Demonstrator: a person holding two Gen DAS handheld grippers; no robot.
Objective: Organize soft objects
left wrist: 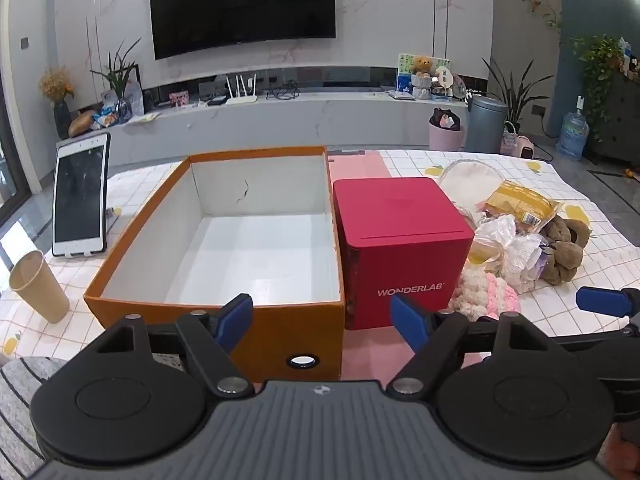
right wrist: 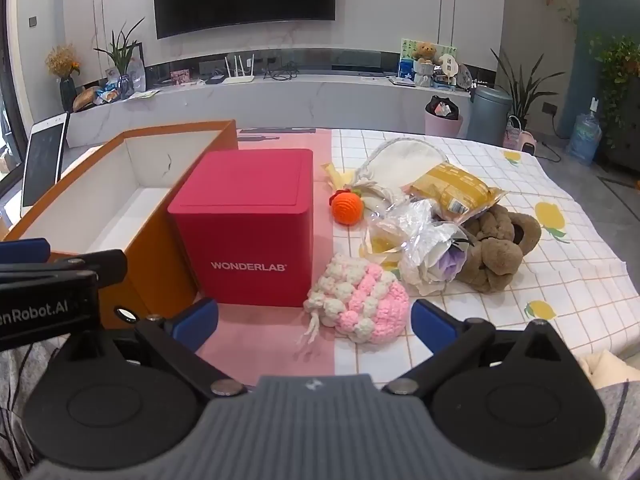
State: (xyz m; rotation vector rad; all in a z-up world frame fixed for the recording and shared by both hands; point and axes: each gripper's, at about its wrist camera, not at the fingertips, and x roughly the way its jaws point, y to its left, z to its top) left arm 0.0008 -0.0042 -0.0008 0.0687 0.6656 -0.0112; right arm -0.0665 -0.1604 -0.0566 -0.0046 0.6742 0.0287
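An orange box (left wrist: 280, 332) with a white, empty inside stands open on the table, also seen at the left as the orange box (right wrist: 152, 264). A red cube box (left wrist: 400, 240) sits right of it. Soft things lie in a heap beside the red cube box (right wrist: 248, 232): a pink and white crochet pouch (right wrist: 360, 304), an orange crochet ball (right wrist: 347, 208), a brown plush toy (right wrist: 500, 248), a yellow packet (right wrist: 452, 190), crinkled plastic wraps (right wrist: 420, 236) and a white cloth bag (right wrist: 404, 160). My left gripper (left wrist: 322, 320) is open before the orange box's near wall. My right gripper (right wrist: 316, 322) is open, just short of the crochet pouch.
A tablet (left wrist: 80, 196) stands on a holder at the left, with a paper cup (left wrist: 38, 284) near it. The table carries a checked cloth (right wrist: 540, 280) with lemon prints and a pink strip (right wrist: 272, 344). A TV wall, plants and bins lie beyond.
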